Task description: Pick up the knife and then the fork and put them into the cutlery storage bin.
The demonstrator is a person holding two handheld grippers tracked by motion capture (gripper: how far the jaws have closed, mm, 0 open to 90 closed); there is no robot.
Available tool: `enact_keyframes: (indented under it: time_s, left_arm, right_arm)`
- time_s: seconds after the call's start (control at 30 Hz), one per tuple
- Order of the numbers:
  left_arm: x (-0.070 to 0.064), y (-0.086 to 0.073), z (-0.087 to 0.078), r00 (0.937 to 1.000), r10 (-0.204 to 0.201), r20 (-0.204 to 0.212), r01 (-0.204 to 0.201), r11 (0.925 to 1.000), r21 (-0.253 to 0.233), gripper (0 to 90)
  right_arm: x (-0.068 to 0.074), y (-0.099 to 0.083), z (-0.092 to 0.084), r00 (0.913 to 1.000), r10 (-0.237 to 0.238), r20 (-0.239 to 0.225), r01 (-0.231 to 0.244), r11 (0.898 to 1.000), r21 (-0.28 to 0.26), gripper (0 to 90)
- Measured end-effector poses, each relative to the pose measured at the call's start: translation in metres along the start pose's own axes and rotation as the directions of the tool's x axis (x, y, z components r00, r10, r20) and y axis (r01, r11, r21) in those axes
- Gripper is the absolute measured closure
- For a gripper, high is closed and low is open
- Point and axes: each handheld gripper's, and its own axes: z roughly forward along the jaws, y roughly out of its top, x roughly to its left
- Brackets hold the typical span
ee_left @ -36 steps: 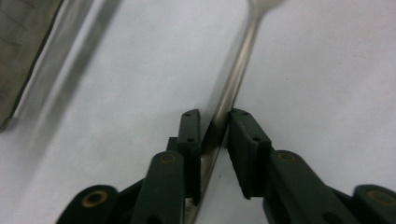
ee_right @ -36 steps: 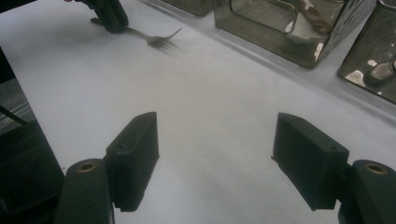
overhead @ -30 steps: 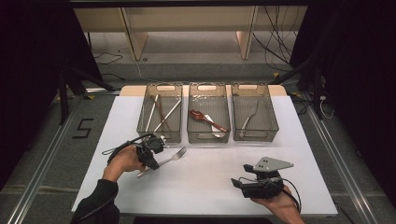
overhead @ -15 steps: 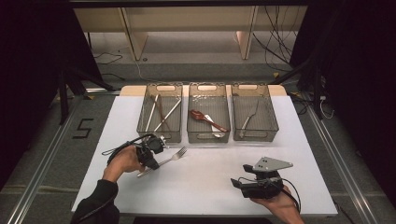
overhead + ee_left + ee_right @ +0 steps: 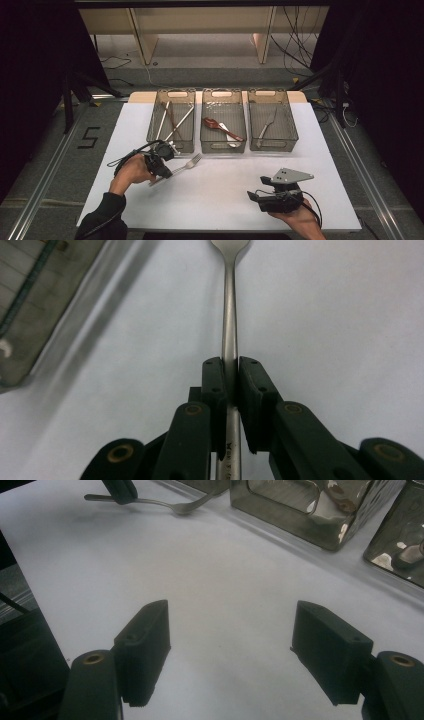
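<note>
A metal fork (image 5: 187, 163) lies over the white table (image 5: 220, 200), its tines toward the bins. My left gripper (image 5: 164, 167) is shut on the fork's handle. In the left gripper view the pads (image 5: 214, 377) press both sides of the handle of the fork (image 5: 229, 315). My right gripper (image 5: 252, 195) rests at the front right of the table and points left, open. In the right gripper view its jaws (image 5: 230, 630) stand wide apart over bare table, with the fork (image 5: 165, 503) and the left gripper's (image 5: 120, 490) tip farther off.
Three clear bins stand in a row at the back. The left bin (image 5: 150, 135) holds long thin utensils. The middle bin (image 5: 223, 146) holds a brown spoon (image 5: 212, 122) and a pale one. The right bin (image 5: 274, 145) holds a knife (image 5: 267, 125). Dark floor surrounds the table.
</note>
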Motion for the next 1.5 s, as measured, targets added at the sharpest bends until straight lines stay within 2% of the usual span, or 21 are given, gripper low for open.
enact_keyframes:
  time_s: [0.3,0.37,0.6,0.67,0.8,1.13,1.23,1.33,1.43,1.47,1.5]
  left_arm:
    - [0.0,0.001,0.004,0.9999,-0.011,0.001,0.011,0.9999,0.013,81.3]
    - [0.001,0.002,0.005,0.9999,-0.009,-0.012,0.009,0.9998,0.02,81.0]
    - [0.0,0.004,0.011,0.9996,-0.018,-0.022,0.019,0.9986,0.048,79.5]
    - [-0.001,0.005,0.011,0.9992,-0.024,-0.032,0.025,0.9989,0.039,77.2]
    - [-0.001,0.009,0.011,0.9989,-0.008,-0.046,0.01,0.9991,0.04,73.8]
    - [-0.004,0.014,0.013,0.999,0.002,-0.045,0.0,0.9985,0.055,81.5]
    - [-0.005,0.014,0.013,0.9988,0.001,-0.05,0.002,0.9988,0.048,82.3]
    - [-0.004,0.014,0.011,0.9993,-0.006,-0.038,0.007,0.9997,0.025,82.6]
    - [-0.006,0.014,0.005,0.9991,-0.003,-0.042,0.003,1.0,0.004,82.6]
    - [-0.006,0.015,0.002,0.9994,0.008,-0.035,-0.008,1.0,-0.003,82.6]
    - [-0.007,0.015,0.0,0.9996,0.002,-0.028,-0.002,0.9998,-0.017,82.7]
  right_arm:
    - [0.0,0.0,0.0,1.0,0.0,-0.001,0.0,1.0,0.0,32.1]
    - [0.0,0.0,0.0,1.0,0.002,-0.002,-0.002,1.0,-0.001,32.1]
    - [0.0,0.0,0.0,1.0,0.0,0.0,0.0,1.0,0.0,32.1]
    - [0.0,0.0,0.0,1.0,-0.001,-0.003,0.001,1.0,0.0,32.1]
    - [0.0,0.0,0.001,1.0,-0.001,-0.002,0.001,1.0,0.001,32.1]
    - [0.001,-0.001,0.002,1.0,-0.003,-0.008,0.003,1.0,0.008,32.1]
    - [0.002,-0.001,0.002,1.0,-0.003,-0.008,0.003,1.0,0.007,32.1]
    - [0.001,-0.001,0.002,1.0,-0.001,-0.007,0.001,1.0,0.007,32.1]
    - [0.001,-0.001,0.001,1.0,-0.002,-0.006,0.002,1.0,0.006,32.1]
    - [0.001,-0.001,0.001,1.0,-0.002,-0.006,0.002,1.0,0.005,32.1]
    - [0.0,-0.001,0.001,1.0,0.0,-0.005,0.0,1.0,0.006,32.1]
